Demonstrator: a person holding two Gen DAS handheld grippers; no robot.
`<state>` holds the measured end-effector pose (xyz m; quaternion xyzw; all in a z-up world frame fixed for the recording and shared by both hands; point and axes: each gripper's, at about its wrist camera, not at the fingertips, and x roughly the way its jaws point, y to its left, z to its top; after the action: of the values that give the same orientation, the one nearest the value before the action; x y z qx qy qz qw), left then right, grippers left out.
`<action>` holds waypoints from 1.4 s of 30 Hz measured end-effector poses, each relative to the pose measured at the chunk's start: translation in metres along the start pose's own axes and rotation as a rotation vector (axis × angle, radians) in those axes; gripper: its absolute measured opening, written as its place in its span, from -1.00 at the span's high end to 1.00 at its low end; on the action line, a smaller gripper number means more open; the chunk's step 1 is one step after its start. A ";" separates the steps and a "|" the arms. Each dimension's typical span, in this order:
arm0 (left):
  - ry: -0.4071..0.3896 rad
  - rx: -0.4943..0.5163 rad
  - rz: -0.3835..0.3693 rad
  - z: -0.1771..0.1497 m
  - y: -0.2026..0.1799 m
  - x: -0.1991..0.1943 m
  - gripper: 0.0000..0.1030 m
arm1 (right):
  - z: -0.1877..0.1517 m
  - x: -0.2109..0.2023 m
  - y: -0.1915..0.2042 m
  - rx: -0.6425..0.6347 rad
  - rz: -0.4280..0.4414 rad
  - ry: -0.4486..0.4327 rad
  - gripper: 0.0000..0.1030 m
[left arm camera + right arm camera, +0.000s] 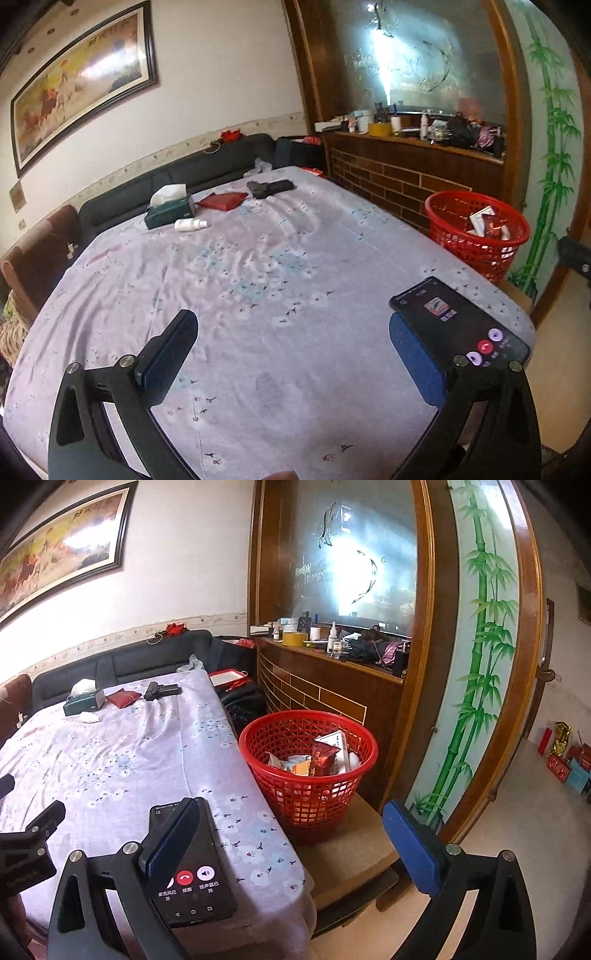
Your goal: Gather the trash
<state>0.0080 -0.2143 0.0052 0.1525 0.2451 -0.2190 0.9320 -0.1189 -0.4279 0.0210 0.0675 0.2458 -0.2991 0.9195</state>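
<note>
— Across the cloth-covered table [258, 258], what is left to collect?
— Little that is plainly trash. At the far end lie a tissue box [169, 212], a white bottle [190, 224], a red packet [222, 201] and a dark object [269, 187]. The red basket [308, 771] stands on a low stool just beside the table, already holding wrappers.
— And the claws?
— Left gripper [291, 354] is spread wide over bare cloth, holding nothing. Right gripper [291, 845] is also released and empty, one finger above the phone [192, 864], which shows a live call.
— So how to go on?
— I'd judge the phone is no trash; keep clear of it. Reach far, pinch the packet flat by its edge, carry it over the basket rim before releasing.
</note>
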 end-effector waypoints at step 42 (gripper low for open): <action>0.050 -0.028 0.000 -0.009 0.003 0.006 -1.00 | -0.001 0.005 0.006 -0.005 0.018 0.008 -0.96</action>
<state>0.0104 -0.2102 -0.0049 0.1449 0.2714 -0.2116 0.9277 -0.1122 -0.4257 0.0177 0.0687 0.2496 -0.2902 0.9213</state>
